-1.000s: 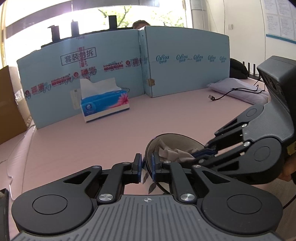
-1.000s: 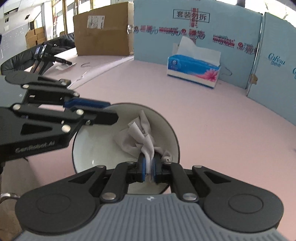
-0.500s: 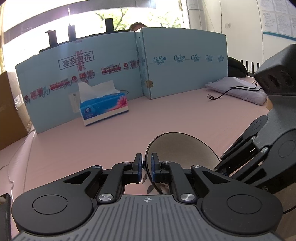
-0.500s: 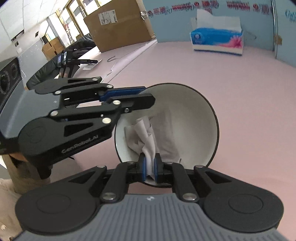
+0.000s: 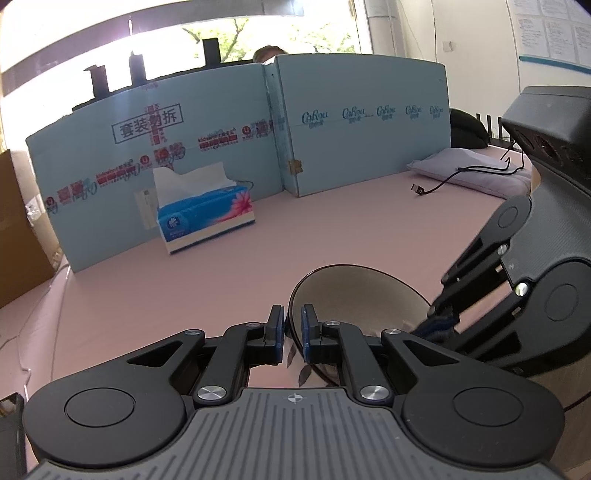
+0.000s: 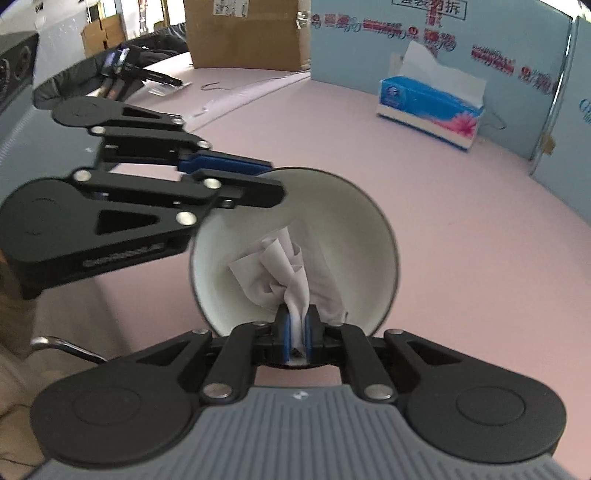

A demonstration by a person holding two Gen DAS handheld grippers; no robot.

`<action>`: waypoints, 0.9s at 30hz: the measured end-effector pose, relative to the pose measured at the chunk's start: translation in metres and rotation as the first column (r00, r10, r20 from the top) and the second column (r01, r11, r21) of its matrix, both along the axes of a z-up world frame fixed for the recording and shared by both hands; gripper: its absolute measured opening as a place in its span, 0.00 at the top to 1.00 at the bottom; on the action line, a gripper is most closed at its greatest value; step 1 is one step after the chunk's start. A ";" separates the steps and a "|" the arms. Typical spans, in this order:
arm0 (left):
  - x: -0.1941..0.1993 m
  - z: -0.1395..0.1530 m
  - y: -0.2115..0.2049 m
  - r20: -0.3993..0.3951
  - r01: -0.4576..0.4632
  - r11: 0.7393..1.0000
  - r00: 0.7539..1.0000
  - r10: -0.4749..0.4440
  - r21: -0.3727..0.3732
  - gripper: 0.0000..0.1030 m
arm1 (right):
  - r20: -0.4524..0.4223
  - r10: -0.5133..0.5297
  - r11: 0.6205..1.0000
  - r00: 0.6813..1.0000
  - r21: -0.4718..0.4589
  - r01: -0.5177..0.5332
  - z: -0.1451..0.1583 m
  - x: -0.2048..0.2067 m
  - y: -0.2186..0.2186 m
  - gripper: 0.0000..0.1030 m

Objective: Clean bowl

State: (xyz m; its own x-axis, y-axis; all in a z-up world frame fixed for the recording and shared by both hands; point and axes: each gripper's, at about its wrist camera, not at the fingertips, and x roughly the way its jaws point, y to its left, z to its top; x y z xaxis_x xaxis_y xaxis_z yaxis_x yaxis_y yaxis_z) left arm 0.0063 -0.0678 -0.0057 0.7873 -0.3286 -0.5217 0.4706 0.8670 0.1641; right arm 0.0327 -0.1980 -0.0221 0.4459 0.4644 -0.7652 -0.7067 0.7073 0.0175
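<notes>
A white bowl with a dark rim is held tilted above the pink table, its inside facing the right wrist camera. My left gripper is shut on the bowl's near rim. In the right wrist view that left gripper clamps the rim's upper left edge. My right gripper is shut on a crumpled white tissue, which presses against the bowl's inner wall. In the left wrist view my right gripper reaches into the bowl from the right, and the tissue is hidden.
A blue tissue box stands on the pink table before a light blue cardboard screen. A purple pouch with a black cable lies at the far right. A brown carton sits at the far left.
The tissue has swept around inside the bowl with my right gripper. The bowl's tilt shifted a little while my left gripper kept its hold on the rim.
</notes>
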 end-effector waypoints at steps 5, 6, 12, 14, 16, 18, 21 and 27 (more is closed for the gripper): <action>0.001 0.000 -0.001 0.000 0.001 1.000 1.000 -0.001 0.001 0.87 | 0.056 -0.008 0.999 0.998 -0.033 0.010 -0.003 0.003 0.000 0.92; 0.002 0.000 -0.001 0.001 0.001 1.000 1.000 -0.001 0.002 0.87 | 0.064 -0.006 0.999 0.998 -0.039 0.009 -0.003 0.004 0.000 0.92; 0.003 -0.001 -0.002 0.001 0.000 1.000 1.000 0.000 0.006 0.87 | 0.133 -0.010 0.997 0.991 -0.075 0.020 -0.004 0.010 0.002 0.93; 0.004 -0.001 -0.002 -0.001 -0.003 1.000 1.000 0.003 0.007 0.87 | 0.162 -0.016 0.997 0.987 -0.078 0.029 -0.004 0.011 0.004 0.93; 0.006 -0.002 -0.003 -0.004 -0.007 1.000 1.000 0.007 0.009 0.87 | 0.213 -0.030 0.996 0.977 -0.072 0.046 -0.003 0.012 0.006 0.93; 0.007 -0.003 -0.003 -0.008 -0.011 1.000 1.000 0.011 0.011 0.87 | 0.225 -0.041 0.997 0.974 -0.049 0.054 -0.002 0.012 0.004 0.93; 0.009 -0.005 -0.001 -0.017 -0.015 1.000 1.000 0.015 0.009 0.87 | 0.194 -0.050 0.998 0.980 -0.021 0.055 -0.006 0.012 -0.002 0.93; 0.010 -0.006 -0.003 -0.038 -0.044 0.999 0.998 0.044 -0.004 0.81 | 0.151 -0.092 0.996 0.984 0.038 0.087 -0.007 0.006 -0.010 0.93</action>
